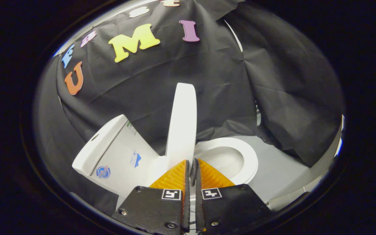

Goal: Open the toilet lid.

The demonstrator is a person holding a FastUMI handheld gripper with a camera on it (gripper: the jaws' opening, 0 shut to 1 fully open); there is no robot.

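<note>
The white toilet stands against the black cloth, with its tank (109, 153) on the left and its open bowl and seat (237, 160) on the right. Between them the lid (182, 124) stands upright and does not lean on the tank. I see it almost edge-on. My gripper (191, 160) is low at the toilet's side, its fingertips just below the lid's lower part. The fingers are shut, with only a thin slit between them, and I see nothing pinched there. The fingertips hide the lid's hinge end.
Grey floor (282, 169) lies to the right of the bowl. Black cloth hangs close behind the toilet and drapes down at the right. A pale pipe or frame bar (289, 199) lies low at the right.
</note>
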